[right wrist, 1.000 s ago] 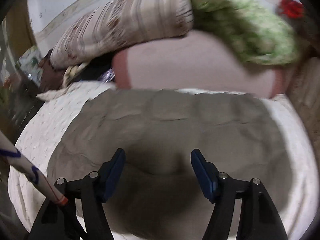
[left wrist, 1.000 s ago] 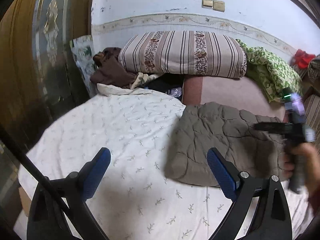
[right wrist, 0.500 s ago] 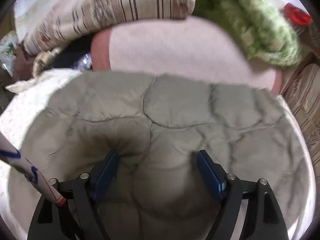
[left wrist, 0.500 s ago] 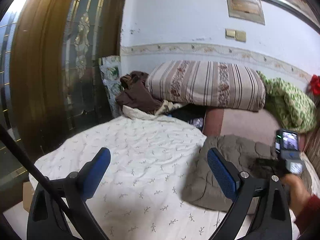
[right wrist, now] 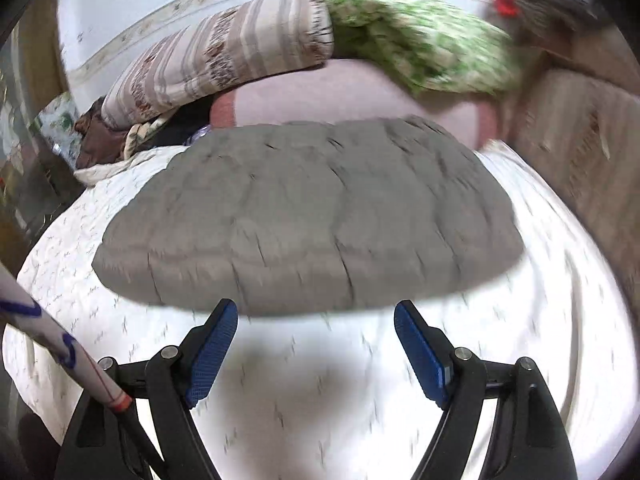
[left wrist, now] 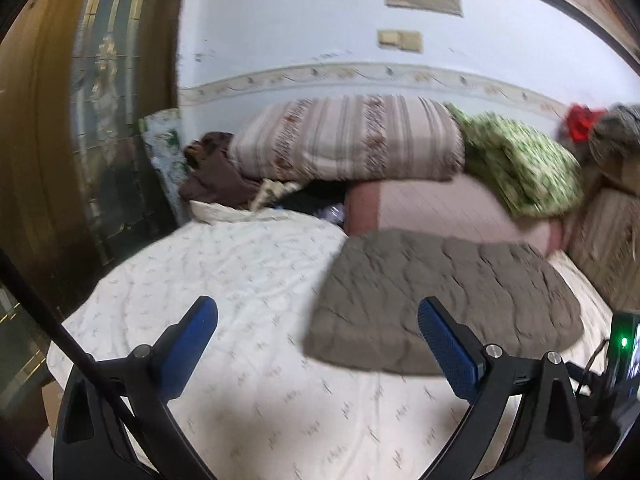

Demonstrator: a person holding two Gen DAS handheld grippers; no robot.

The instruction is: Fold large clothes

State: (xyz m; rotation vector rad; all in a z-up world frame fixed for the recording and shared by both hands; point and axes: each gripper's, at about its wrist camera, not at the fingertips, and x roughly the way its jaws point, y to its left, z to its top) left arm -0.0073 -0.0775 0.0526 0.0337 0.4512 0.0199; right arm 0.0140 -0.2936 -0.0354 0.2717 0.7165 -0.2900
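A grey-brown quilted garment (left wrist: 444, 300) lies folded into a thick rectangle on the white patterned bed cover (left wrist: 224, 280). In the right wrist view the folded garment (right wrist: 312, 220) fills the middle, just beyond my fingertips. My right gripper (right wrist: 316, 332) is open over bare cover, nothing between its blue pads. My left gripper (left wrist: 318, 328) is open too, hovering above the cover with the garment's near left corner beyond its right finger (left wrist: 448, 348). Part of the right hand's tool shows at the lower right edge of the left wrist view.
At the head of the bed are a striped pillow (left wrist: 352, 140), a green patterned blanket (left wrist: 520, 164), a pink sheet (left wrist: 440, 208) and a brown cloth heap (left wrist: 216, 176). A wooden glass-panelled door (left wrist: 80, 120) stands left. A patterned piece of furniture (right wrist: 580, 152) flanks the bed's right side.
My right gripper has pulled back off the folded garment and widened; its pads now hang over bare cover. The left gripper's view shifted, and the right hand's tool dropped to its lower right edge.
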